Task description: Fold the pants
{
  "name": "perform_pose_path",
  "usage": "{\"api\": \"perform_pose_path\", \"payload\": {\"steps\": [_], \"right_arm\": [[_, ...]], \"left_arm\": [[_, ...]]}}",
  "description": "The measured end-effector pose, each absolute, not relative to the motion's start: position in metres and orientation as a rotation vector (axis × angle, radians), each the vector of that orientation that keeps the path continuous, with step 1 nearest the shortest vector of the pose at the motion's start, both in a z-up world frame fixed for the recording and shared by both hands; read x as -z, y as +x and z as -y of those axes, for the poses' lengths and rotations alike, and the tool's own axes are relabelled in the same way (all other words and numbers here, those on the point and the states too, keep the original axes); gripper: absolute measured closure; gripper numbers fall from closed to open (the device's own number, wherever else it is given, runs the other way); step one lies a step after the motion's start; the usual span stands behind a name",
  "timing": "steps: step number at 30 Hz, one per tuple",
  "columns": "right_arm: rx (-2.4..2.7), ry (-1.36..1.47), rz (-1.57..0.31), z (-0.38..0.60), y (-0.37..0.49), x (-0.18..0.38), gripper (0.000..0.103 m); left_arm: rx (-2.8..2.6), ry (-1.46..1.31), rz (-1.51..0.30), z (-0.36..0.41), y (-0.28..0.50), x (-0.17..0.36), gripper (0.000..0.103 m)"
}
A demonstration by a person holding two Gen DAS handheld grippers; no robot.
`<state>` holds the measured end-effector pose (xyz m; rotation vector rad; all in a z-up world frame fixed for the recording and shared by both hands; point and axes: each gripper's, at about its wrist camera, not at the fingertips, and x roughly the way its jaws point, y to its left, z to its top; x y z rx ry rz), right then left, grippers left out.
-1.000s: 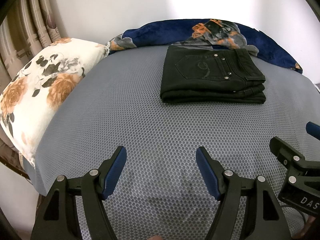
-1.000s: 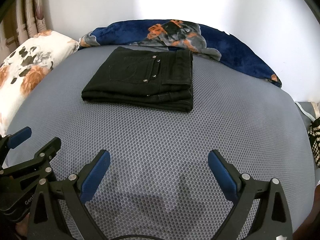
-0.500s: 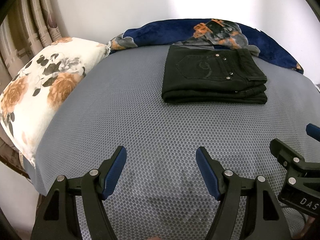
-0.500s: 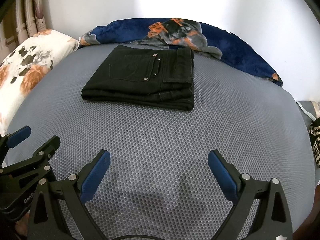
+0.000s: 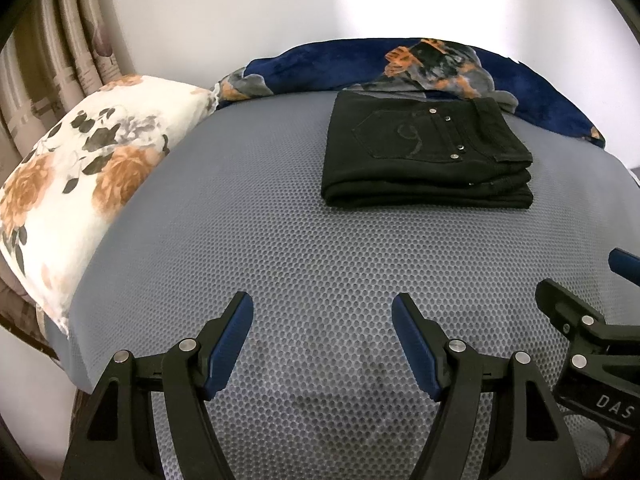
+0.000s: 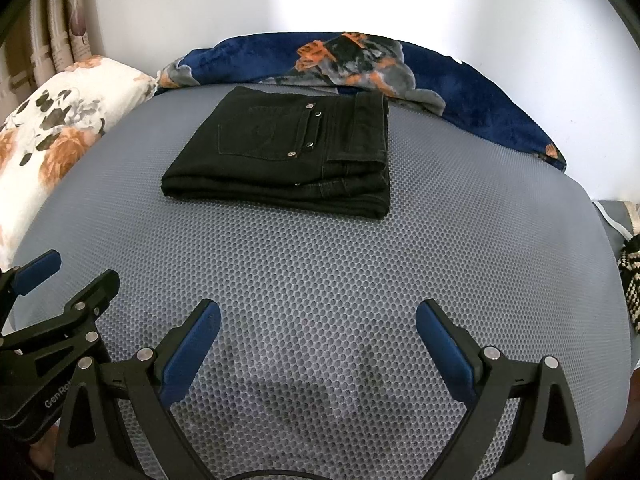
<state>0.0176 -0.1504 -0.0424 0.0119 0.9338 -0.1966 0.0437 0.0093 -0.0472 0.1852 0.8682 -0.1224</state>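
Black pants (image 5: 424,156) (image 6: 288,152) lie folded into a neat rectangle on the far half of a grey mesh bed (image 5: 304,264), back pocket up. My left gripper (image 5: 322,312) hovers open over the near part of the bed, nothing between its blue pads. In the right wrist view my right gripper (image 6: 318,320) stands open too, wider, also empty. Both are well short of the pants. The right gripper's finger shows at the right edge of the left wrist view, and the left gripper's finger at the left edge of the right wrist view.
A floral pillow (image 5: 76,184) (image 6: 48,136) lies along the bed's left side. A dark blue patterned blanket (image 5: 400,64) (image 6: 360,64) is bunched against the white wall behind the pants. Curtains (image 5: 44,60) hang at far left. A striped item (image 6: 630,280) shows at the right edge.
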Motion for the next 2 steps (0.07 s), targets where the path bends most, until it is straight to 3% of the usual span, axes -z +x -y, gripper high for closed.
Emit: {"api": "perform_pose_path", "payload": {"steps": [2], "right_arm": [[0.197,0.012,-0.934,0.1506,0.0178,0.0425,0.006]], "left_arm": [[0.122,0.183,-0.870,-0.0085,0.0434,0.0474,0.031]]}}
